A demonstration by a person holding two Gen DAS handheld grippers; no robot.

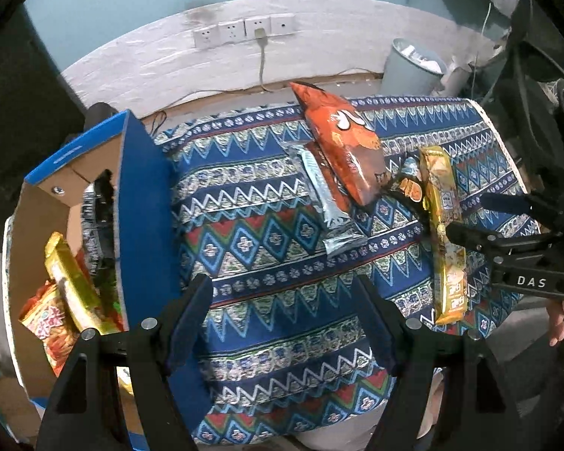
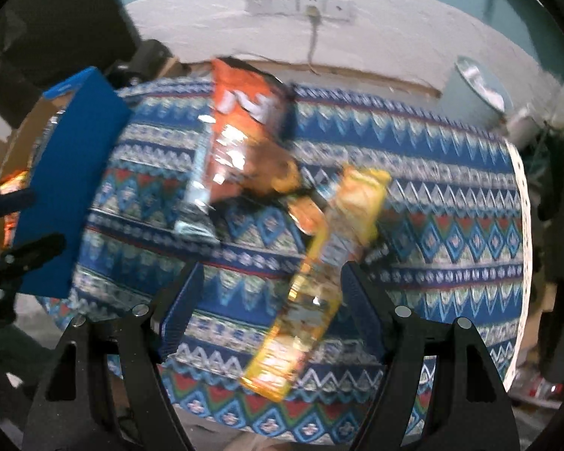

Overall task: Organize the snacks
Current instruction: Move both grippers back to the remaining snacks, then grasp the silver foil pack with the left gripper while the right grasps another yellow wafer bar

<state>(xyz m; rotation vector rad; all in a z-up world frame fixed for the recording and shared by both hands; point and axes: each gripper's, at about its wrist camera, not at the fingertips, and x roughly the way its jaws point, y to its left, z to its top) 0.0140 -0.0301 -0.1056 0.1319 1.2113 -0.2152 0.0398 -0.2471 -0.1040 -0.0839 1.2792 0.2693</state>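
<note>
A blue cardboard box (image 1: 146, 203) stands at the table's left end with several snack packets (image 1: 67, 293) inside. On the patterned cloth lie an orange snack bag (image 1: 342, 143), a silver bar (image 1: 327, 203) partly under it, and a long yellow packet (image 1: 443, 233). My left gripper (image 1: 278, 289) is open above bare cloth beside the box, with nothing between its fingers. My right gripper (image 2: 272, 274) is open over the yellow packet (image 2: 312, 285), which lies between its fingers, nearer the right one. From the left wrist the right gripper (image 1: 466, 214) shows straddling that packet. The right wrist view is blurred.
A small dark and orange packet (image 1: 410, 188) sits between the orange bag and the yellow packet. A grey bin (image 1: 410, 67) stands behind the table by the wall sockets (image 1: 244, 30). The cloth's right edge (image 2: 522, 225) drops off to the floor. A person's hand (image 1: 560, 319) holds the right gripper.
</note>
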